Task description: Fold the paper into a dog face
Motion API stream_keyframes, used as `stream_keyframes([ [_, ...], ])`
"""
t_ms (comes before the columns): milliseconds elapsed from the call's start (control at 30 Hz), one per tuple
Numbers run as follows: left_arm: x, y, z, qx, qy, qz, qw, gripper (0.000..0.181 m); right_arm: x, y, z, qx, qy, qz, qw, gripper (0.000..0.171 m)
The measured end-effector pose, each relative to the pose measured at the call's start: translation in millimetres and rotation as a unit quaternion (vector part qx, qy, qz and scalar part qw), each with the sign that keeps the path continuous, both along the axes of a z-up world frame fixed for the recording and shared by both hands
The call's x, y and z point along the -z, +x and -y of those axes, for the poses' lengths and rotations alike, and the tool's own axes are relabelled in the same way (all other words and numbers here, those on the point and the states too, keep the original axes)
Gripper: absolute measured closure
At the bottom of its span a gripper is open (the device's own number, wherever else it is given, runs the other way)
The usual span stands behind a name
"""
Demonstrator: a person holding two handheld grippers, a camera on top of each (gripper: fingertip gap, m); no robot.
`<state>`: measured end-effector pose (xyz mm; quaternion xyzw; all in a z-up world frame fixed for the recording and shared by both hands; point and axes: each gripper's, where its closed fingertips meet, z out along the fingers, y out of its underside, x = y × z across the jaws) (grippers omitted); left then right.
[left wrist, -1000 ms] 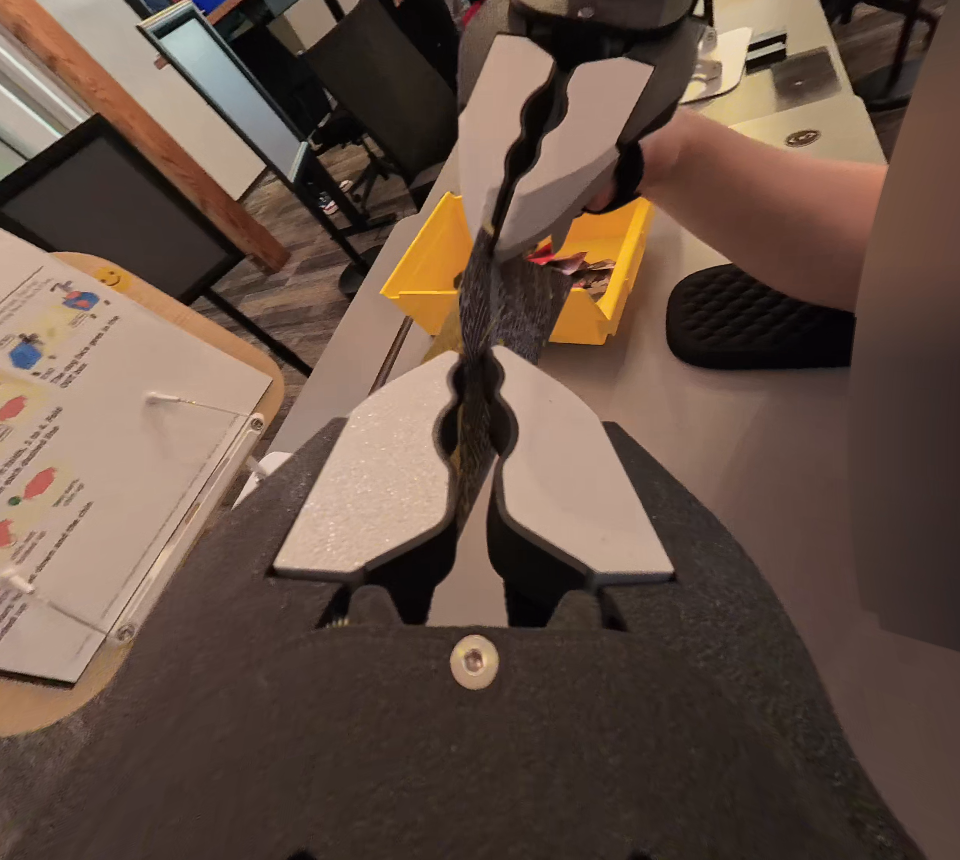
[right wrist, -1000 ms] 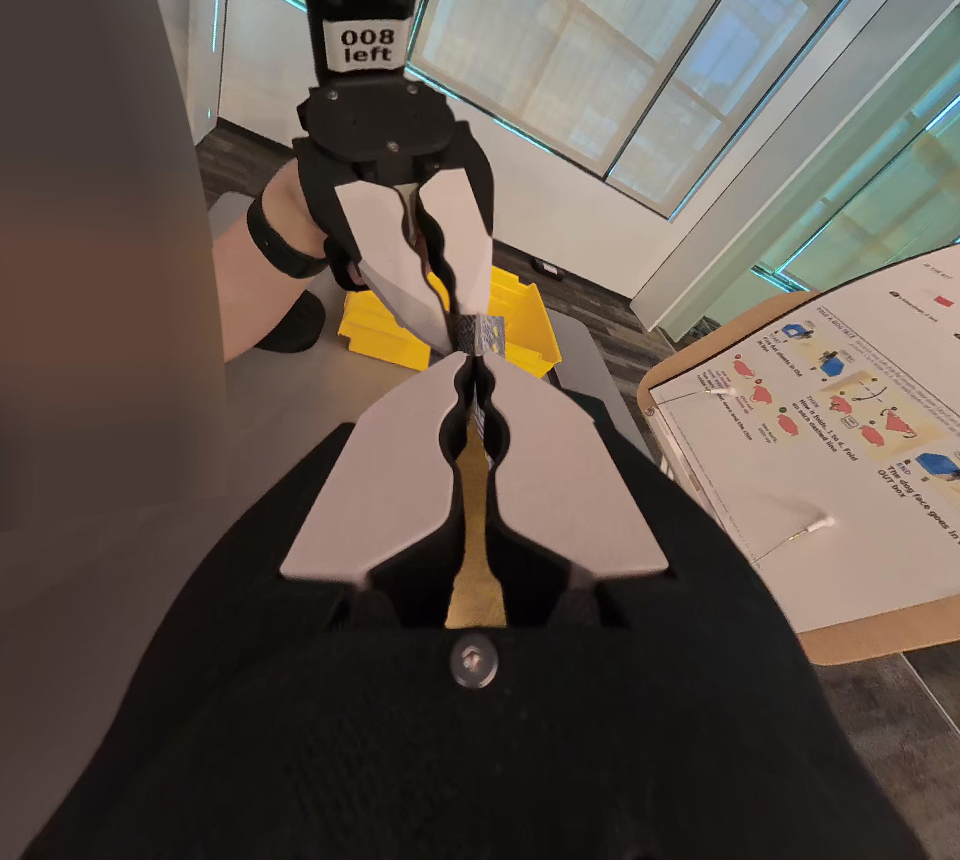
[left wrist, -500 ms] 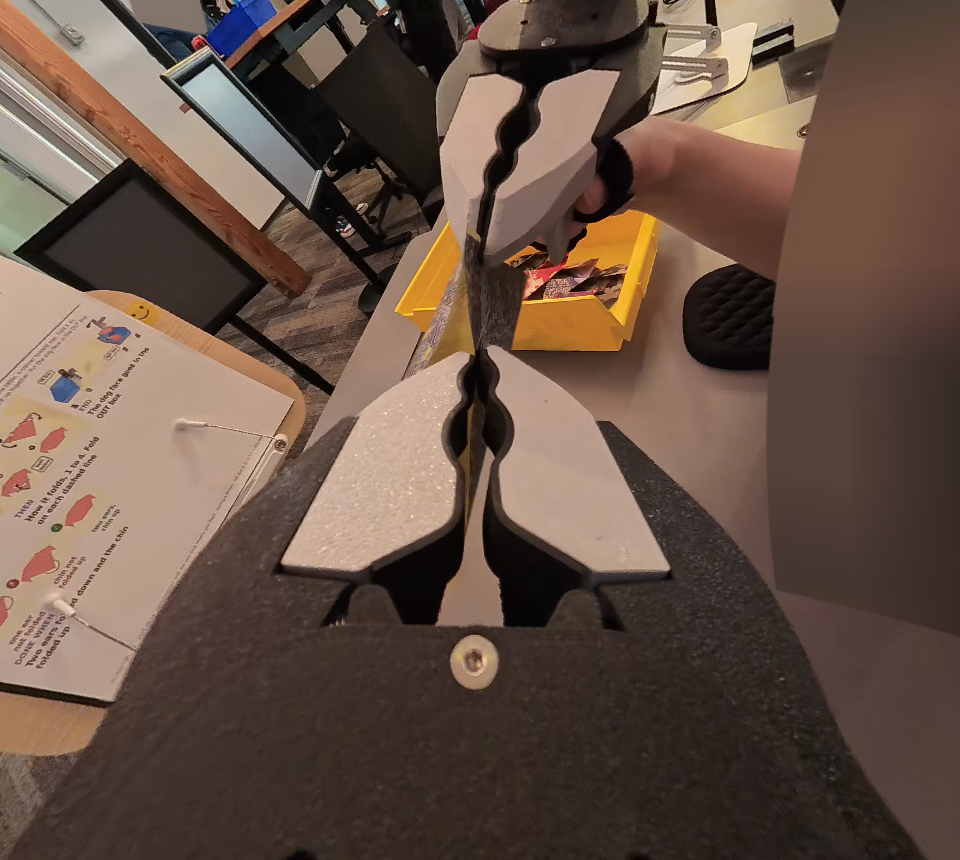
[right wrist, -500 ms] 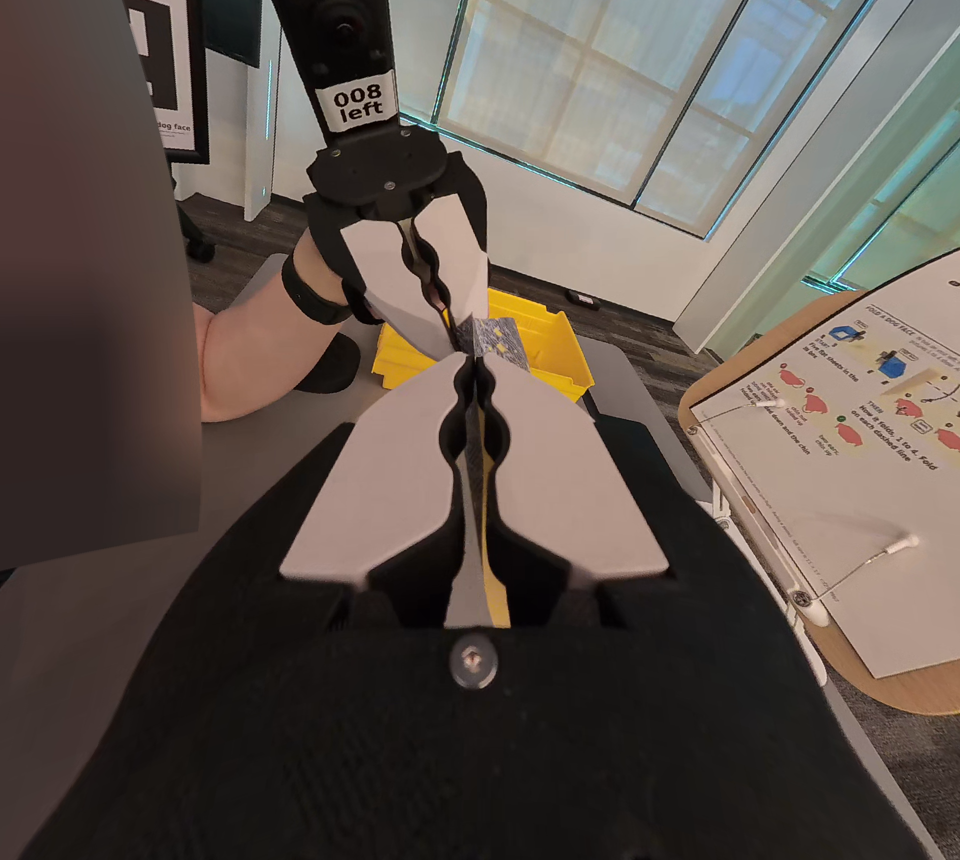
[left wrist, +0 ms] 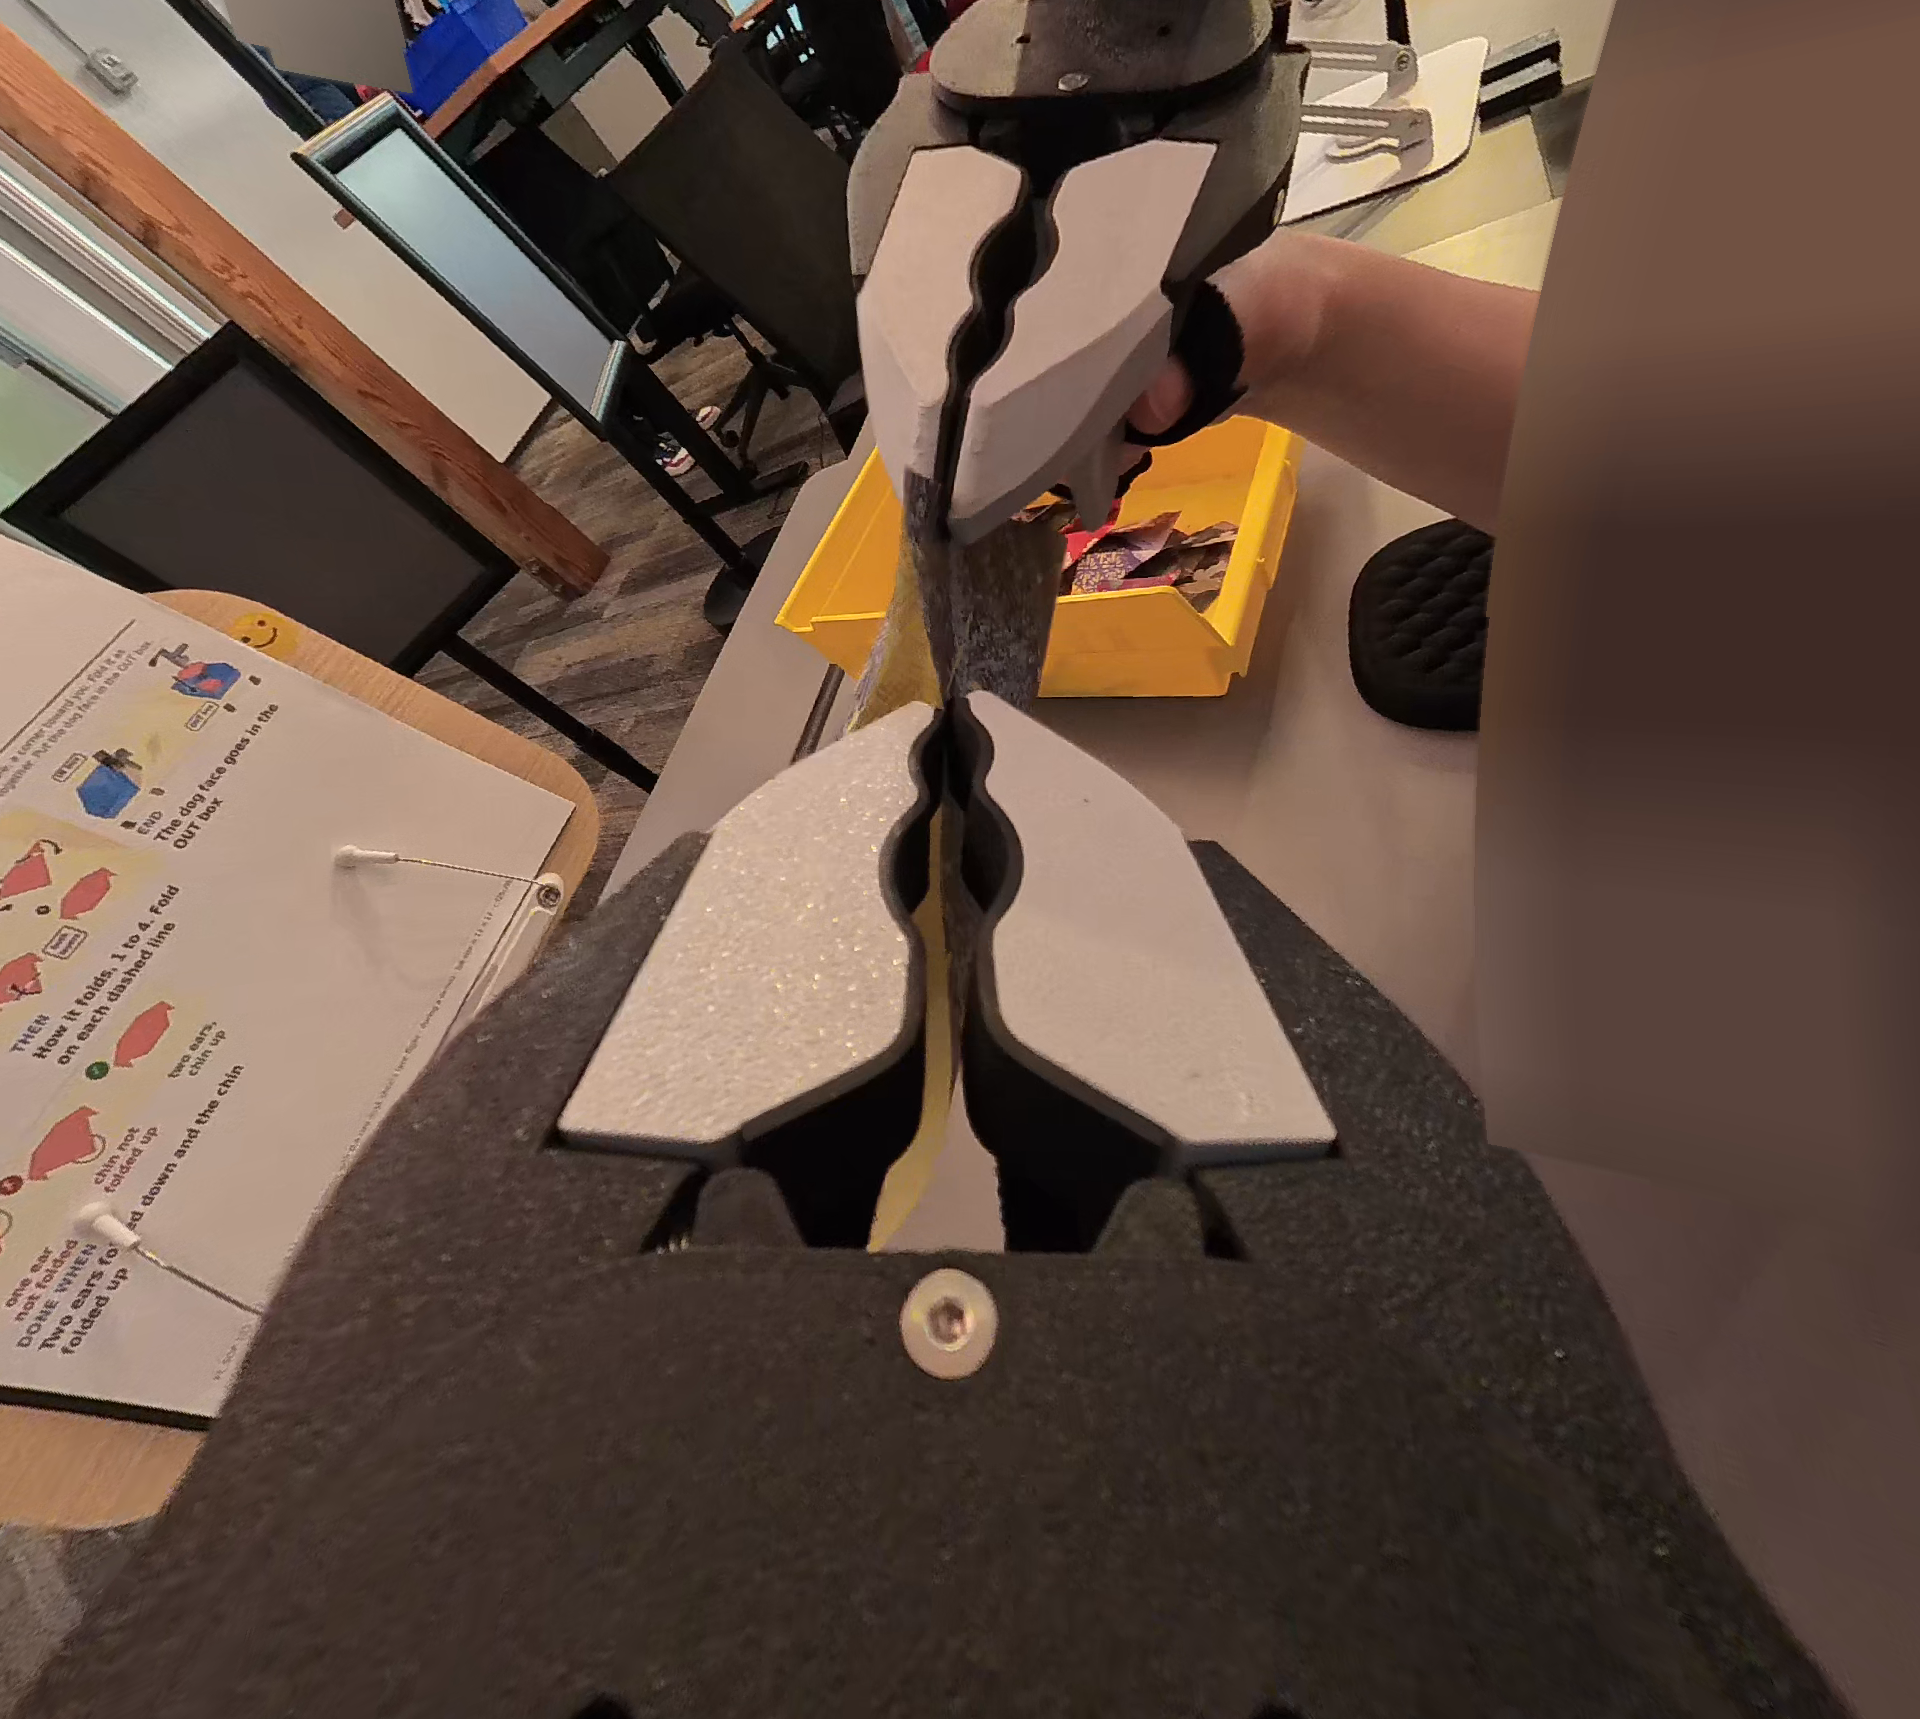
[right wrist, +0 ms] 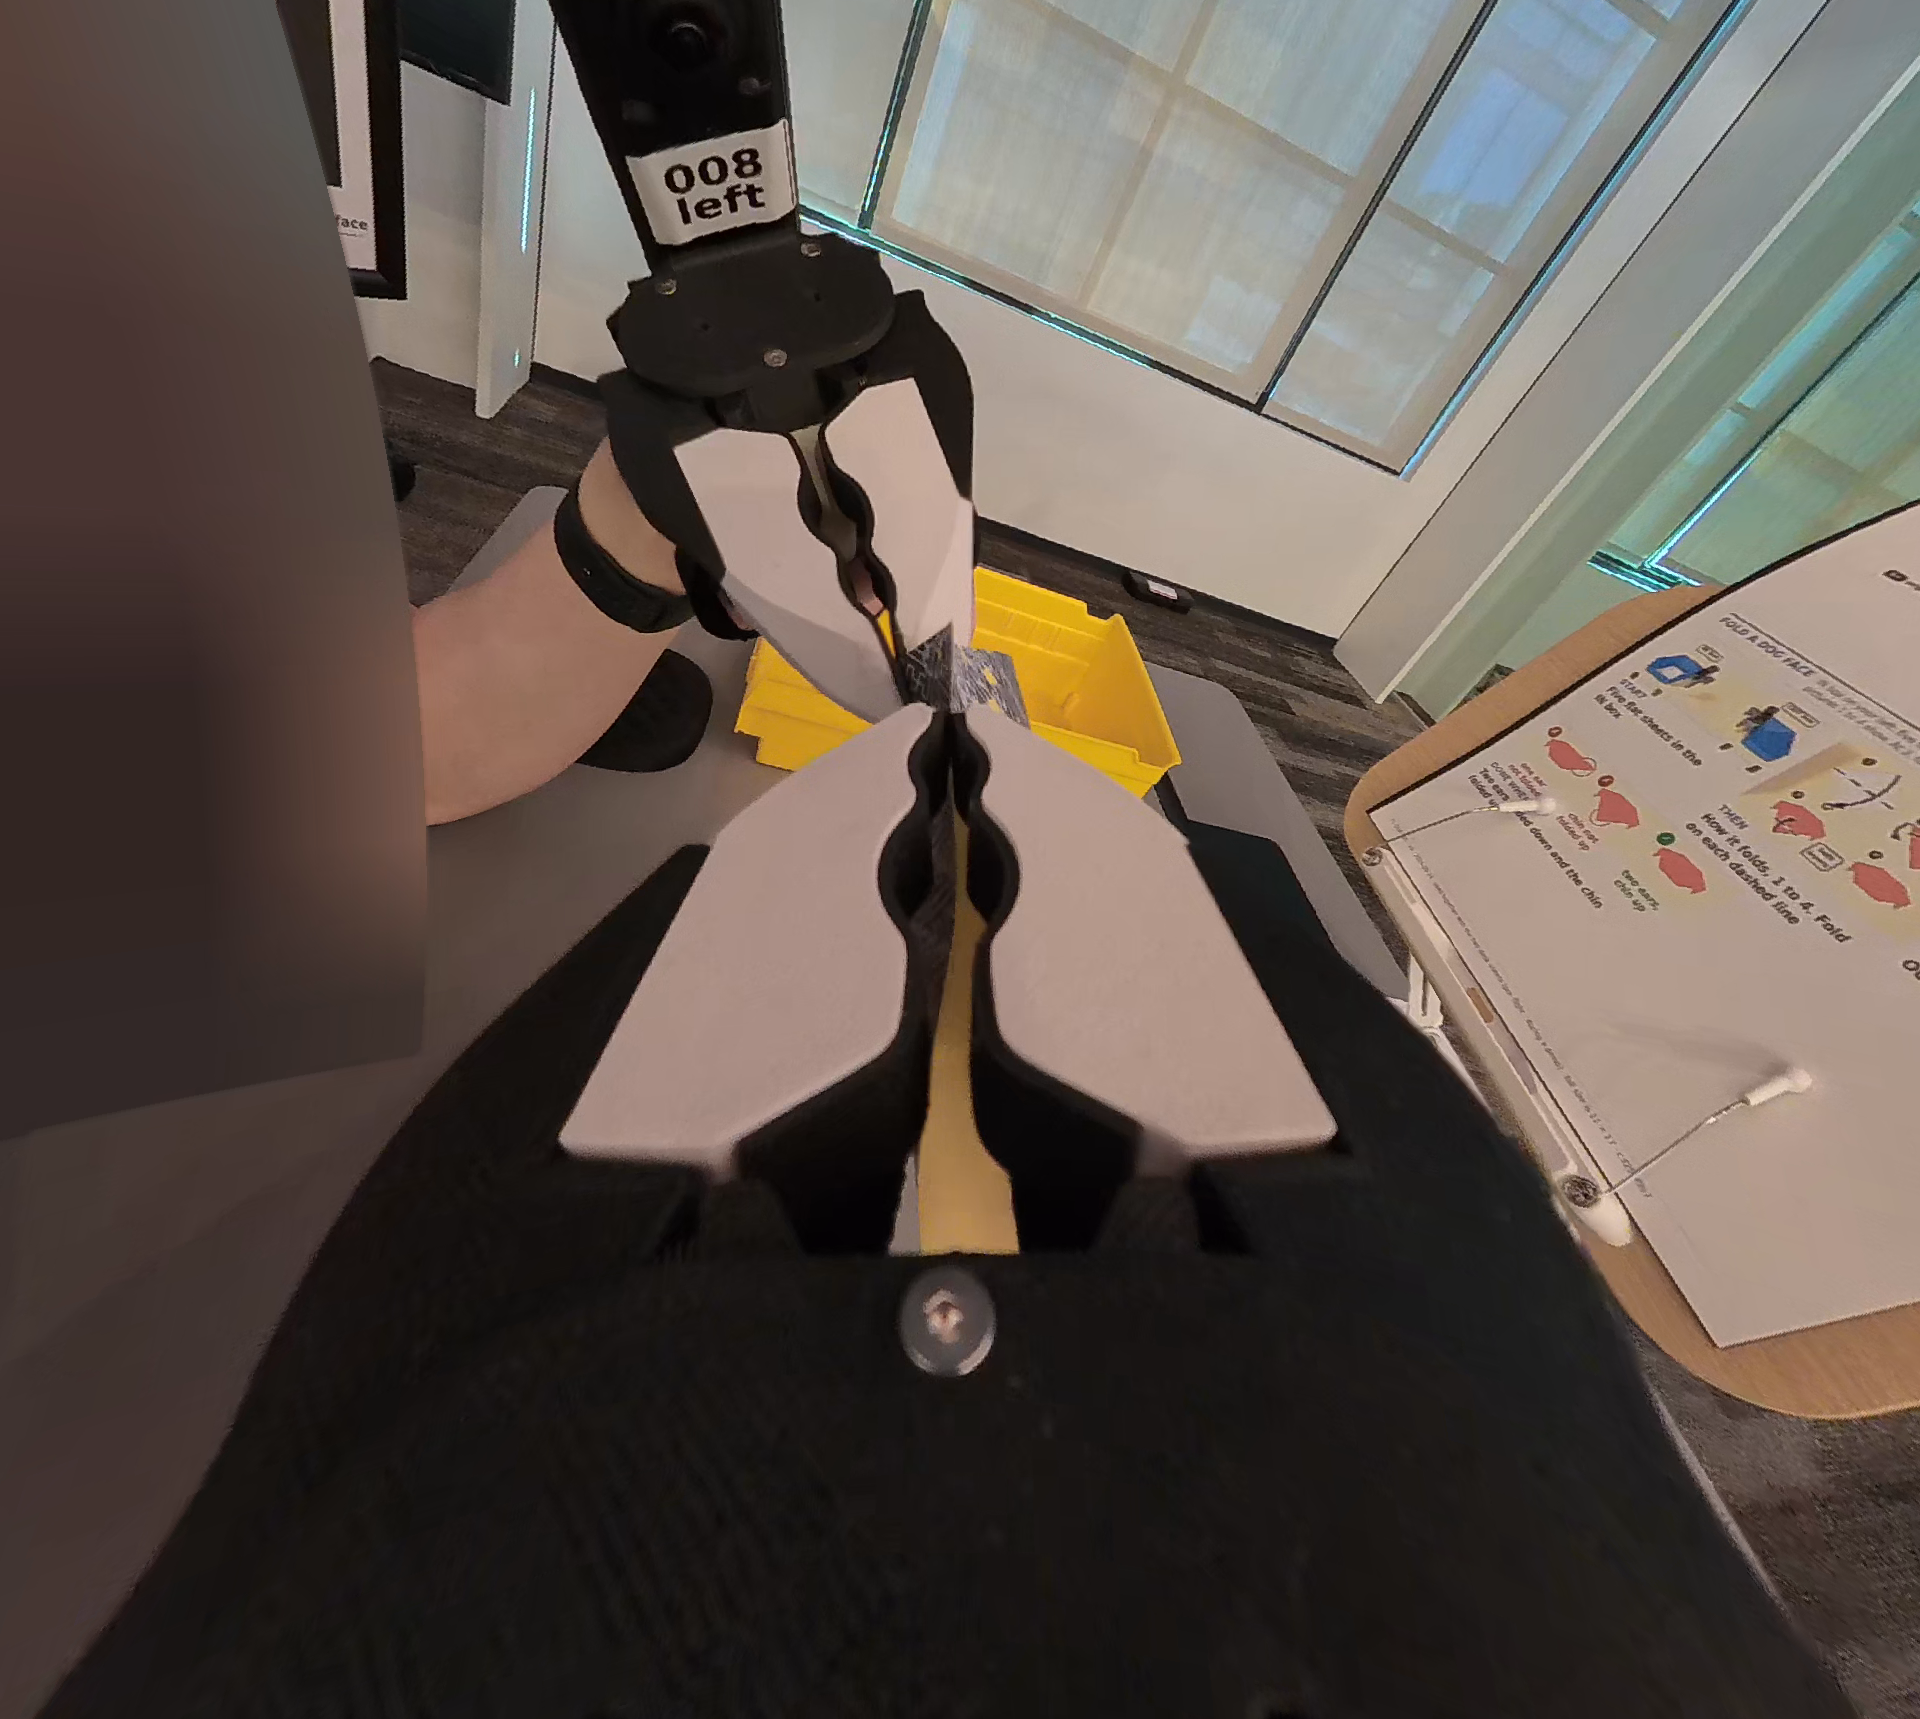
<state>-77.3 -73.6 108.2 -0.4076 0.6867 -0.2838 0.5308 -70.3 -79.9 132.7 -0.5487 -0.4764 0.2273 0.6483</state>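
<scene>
A dark patterned paper [left wrist: 992,620] with a yellow back is held edge-on in the air between both grippers. My left gripper [left wrist: 948,713] is shut on its near end. The right gripper [left wrist: 940,516] faces it from above and is shut on the other end. In the right wrist view my right gripper [right wrist: 948,719] is shut on the paper [right wrist: 961,677], and the left gripper [right wrist: 904,682] meets it tip to tip. Most of the paper is hidden between the fingers.
A yellow bin [left wrist: 1132,630] with several folded papers stands on the grey table [left wrist: 1247,796] beyond the grippers. A second yellow bin [right wrist: 1070,682] shows in the right wrist view. An instruction sheet [left wrist: 187,994] on a wooden board lies to the side. A black pad [left wrist: 1423,620] rests by the forearm. Only a small space, under 4 cm, lies between the two pairs of fingers.
Both grippers stay shut on the paper. They have risen and tilted a little, and the stretch of paper showing between the tips looks a little shorter.
</scene>
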Motion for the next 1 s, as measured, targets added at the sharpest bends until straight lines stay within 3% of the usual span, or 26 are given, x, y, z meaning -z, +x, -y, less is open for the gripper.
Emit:
stream_keyframes([
  [333,-24.4,-6.3,-5.1,-0.021,-0.014,0.071,0.997,0.150,3.7,5.2,2.5,0.010,0.002,0.031,0.999,0.171],
  [767,-10.8,6.9,3.7,0.024,-0.070,0.043,0.996,0.178,1.2,4.9,5.3,0.009,0.016,0.032,0.999,0.170],
  [1000,-16.2,6.0,8.9,0.039,-0.084,0.056,0.994,0.181,-4.5,5.0,8.5,0.003,0.022,0.016,1.000,0.170],
])
